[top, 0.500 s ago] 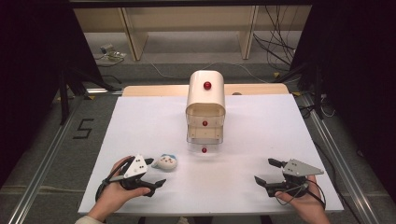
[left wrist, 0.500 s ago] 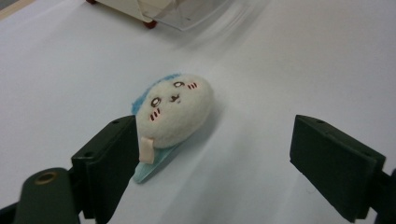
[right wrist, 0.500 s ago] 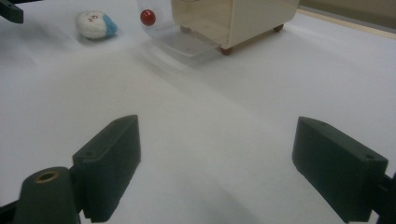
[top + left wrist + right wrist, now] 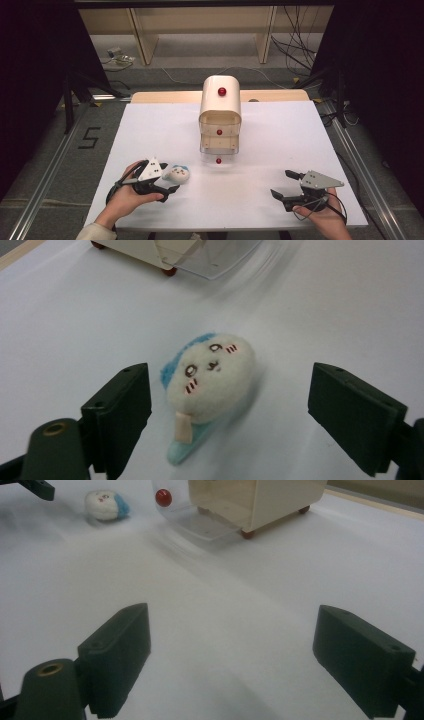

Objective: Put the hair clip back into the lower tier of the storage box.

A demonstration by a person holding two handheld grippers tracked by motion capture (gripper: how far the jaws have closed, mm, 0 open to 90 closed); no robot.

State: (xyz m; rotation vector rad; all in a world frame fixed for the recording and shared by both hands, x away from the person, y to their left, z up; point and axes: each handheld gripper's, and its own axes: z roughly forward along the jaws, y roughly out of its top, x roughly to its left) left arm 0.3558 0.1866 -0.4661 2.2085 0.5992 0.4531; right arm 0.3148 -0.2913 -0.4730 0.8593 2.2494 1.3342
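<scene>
A small white plush toy with a blue back lies on the white table, left of centre. In the left gripper view the plush toy lies face up between the jaws of my open left gripper, which touch nothing. In the high view my left gripper sits just left of the toy. A cream drawer cabinet with red knobs stands mid-table, its clear bottom drawer pulled out. Near the front right edge my right gripper is open and empty, as the right gripper view also shows for that gripper.
The white table has bare room on both sides of the cabinet and between the two grippers. From the right gripper view the open drawer and plush toy lie far ahead. Shelving and cables stand beyond the table's far edge.
My left gripper has edged slightly forward around the plush toy. The right gripper has barely moved.
</scene>
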